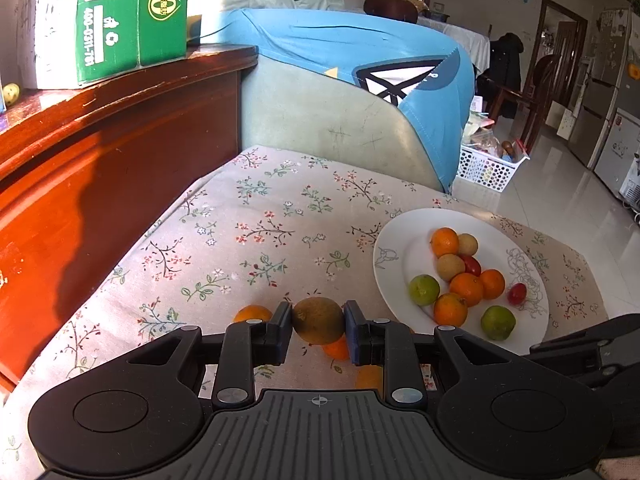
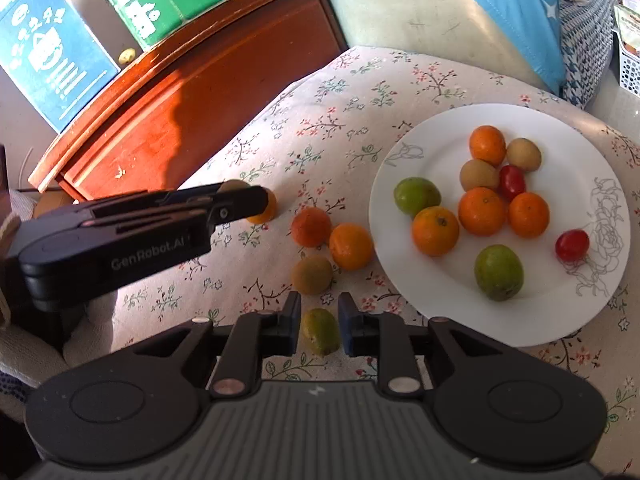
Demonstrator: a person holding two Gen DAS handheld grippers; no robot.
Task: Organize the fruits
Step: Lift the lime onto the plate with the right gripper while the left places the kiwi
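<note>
Clamped between the fingers of the left gripper (image 1: pixel 318 326) sits a brown kiwi (image 1: pixel 318 320), held above the floral cloth (image 1: pixel 240 220) left of the white plate (image 1: pixel 532 320). Right gripper (image 2: pixel 319 326) has its fingers apart around a green fruit (image 2: pixel 320 331) lying on the cloth, just off the plate's near-left rim. Oranges (image 2: pixel 351 246) and another kiwi (image 2: pixel 312 275) lie loose beside the plate, which carries more mixed fruit.

Bare cloth (image 2: pixel 320 92) beside plate (image 2: pixel 400 312); loose oranges (image 2: pixel 351 246) between.
</note>
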